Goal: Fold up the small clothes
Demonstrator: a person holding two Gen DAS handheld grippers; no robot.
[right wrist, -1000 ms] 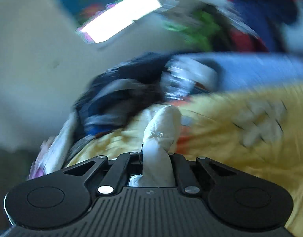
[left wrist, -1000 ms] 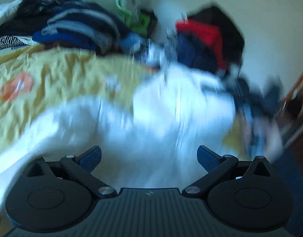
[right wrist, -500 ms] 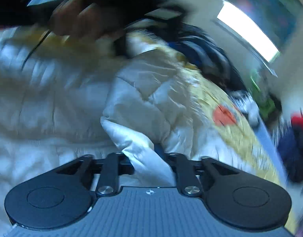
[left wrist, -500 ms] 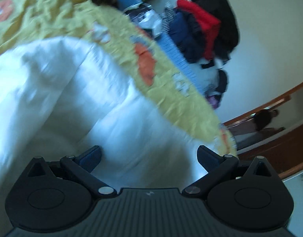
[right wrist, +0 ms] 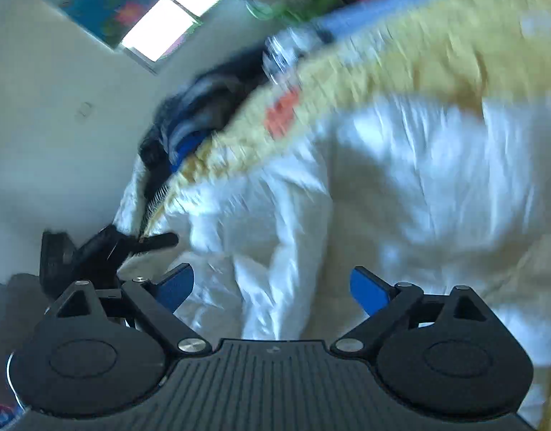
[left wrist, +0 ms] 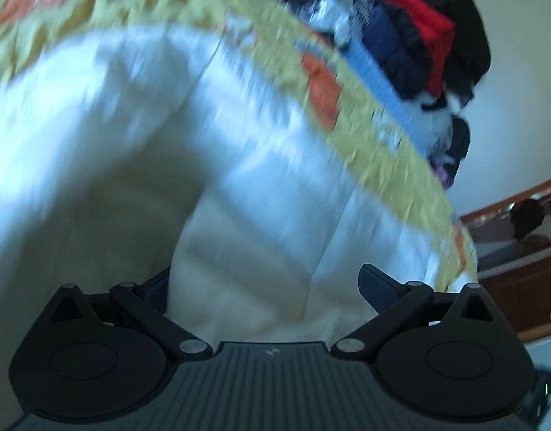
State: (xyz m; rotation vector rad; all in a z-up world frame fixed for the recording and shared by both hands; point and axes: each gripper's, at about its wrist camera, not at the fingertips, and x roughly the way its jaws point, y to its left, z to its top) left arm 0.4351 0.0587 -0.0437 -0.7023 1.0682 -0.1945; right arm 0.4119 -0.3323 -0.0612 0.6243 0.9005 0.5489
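Left wrist view first: the yellow bedspread (left wrist: 376,151) fills the frame, and the white garment (left wrist: 239,186) lies spread across it, rumpled, running right up under my left gripper (left wrist: 264,283). Its fingers stand wide apart with cloth between them, but I see no pad pressing on it. On the right wrist view the same white garment (right wrist: 401,186) covers most of the bed, and my right gripper (right wrist: 271,287) is opening, with a ridge of fabric lying between the blue pads (right wrist: 368,291), which stand clear of it.

My biggest worry is the garment itself: it is bulky and slick-looking, and with neither gripper pinching it, a fold could spring back or slide toward the bed edge, which sits close on the left wrist view.

Next, both views are smeared, so I could close on the bedspread along with the garment and drag both.

The heap of dark clothes (right wrist: 203,107) at the head of the bed could catch a swung sleeve.

Smallest: a black object (right wrist: 106,248) sits just beside my right gripper's left finger; I cannot tell what it is, and it could snag.
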